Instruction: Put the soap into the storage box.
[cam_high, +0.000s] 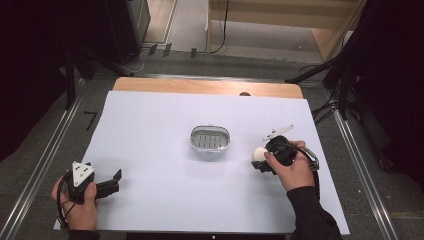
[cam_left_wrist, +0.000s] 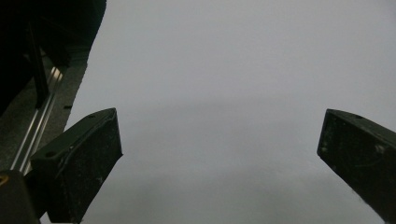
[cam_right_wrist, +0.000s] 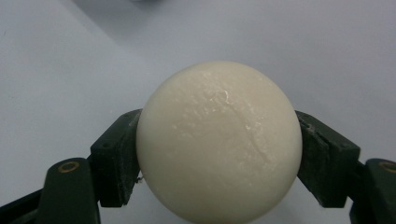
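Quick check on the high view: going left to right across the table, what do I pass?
Left gripper, open → metal tray in the middle → white ball → right gripper, fingers shut on the ball.

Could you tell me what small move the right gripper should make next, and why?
Probably carry the white ball leftward toward the metal dish: the right gripper is shut on the ball, and the dish sits apart, just to its left in the high view.
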